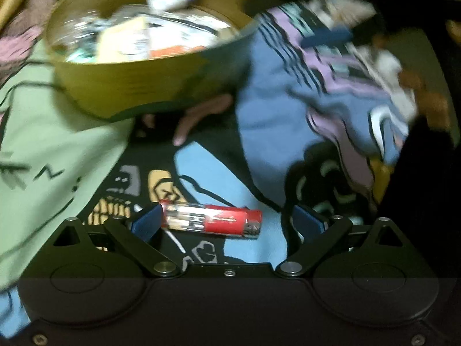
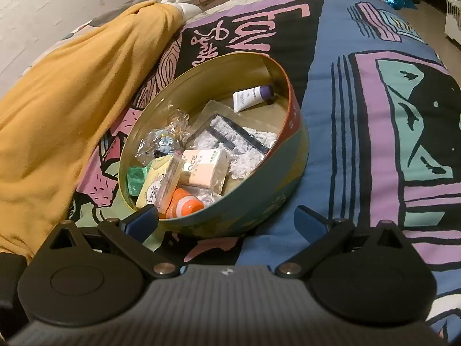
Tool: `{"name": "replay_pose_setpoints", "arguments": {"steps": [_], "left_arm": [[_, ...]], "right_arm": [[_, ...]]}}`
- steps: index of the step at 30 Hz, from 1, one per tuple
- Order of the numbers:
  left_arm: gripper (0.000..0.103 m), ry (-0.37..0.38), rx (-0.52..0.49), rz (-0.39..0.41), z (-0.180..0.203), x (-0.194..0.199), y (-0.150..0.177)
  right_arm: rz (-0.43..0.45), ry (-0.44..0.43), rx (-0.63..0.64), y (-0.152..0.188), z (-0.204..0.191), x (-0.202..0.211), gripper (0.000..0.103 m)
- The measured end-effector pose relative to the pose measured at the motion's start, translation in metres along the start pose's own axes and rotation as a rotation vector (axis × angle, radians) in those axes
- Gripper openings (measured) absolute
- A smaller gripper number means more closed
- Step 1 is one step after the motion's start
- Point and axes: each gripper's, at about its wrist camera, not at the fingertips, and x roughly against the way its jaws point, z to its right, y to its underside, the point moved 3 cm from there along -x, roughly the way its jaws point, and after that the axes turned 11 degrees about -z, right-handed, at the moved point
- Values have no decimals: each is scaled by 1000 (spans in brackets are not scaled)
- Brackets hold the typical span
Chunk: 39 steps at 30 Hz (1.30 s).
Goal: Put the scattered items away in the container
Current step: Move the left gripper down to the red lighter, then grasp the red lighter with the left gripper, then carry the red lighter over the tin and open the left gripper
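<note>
On the patterned bedspread (image 1: pixel 207 173), between the left gripper's (image 1: pixel 227 222) spread jaws, lies the red lighter (image 1: pixel 213 220), ungrabbed. The right gripper (image 2: pixel 227 220) hangs released and empty by the round tin (image 2: pixel 259 201). Next: clench 1 lighter, lift, carry tinward.

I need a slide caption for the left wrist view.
Open left claw around a red lighter on the bedspread, round tin behind.

A round tin (image 2: pixel 259 201) sits on the bed (image 2: pixel 360 144), a heaped blanket (image 2: pixel 72 101) at its 9 o'clock. Inside, a tube (image 2: pixel 253 97) lies at 12 o'clock, small packets (image 2: pixel 201 167) at 6. In the left wrist view, a lighter (image 1: pixel 213 220) lies on the bed at the tin's 6 o'clock.
</note>
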Motion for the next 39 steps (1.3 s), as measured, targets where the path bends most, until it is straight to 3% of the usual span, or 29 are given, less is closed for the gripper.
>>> {"name": "replay_pose_setpoints", "arguments": {"steps": [4,6,11,13,20,26,39], "left_arm": [[99,-79,-171,-52,14,-13,-3],[98,-93,-203,-54,14,-16,-4],[81,-84,-155,-53,4,-16,-7],[81,-47,-129,-63,0,-16,-8],[81,-35,-120,-67,4,-16,-7],[81,4,-37,-18,-2,-2,-6],[81,-123,143,124,-31,49,-5]], "right_arm": [[-10,-12,-3,0,0,-3,103],[-11,-16,-2,0,-1,-3,103],[-7,-28,-5,1,0,-2,103],[-13,-31,-9,1,1,-3,103],[-15,-43,-11,2,0,-3,103],[-11,-51,-20,1,1,-2,103],[-51,-44,-3,3,-1,-9,103]]}}
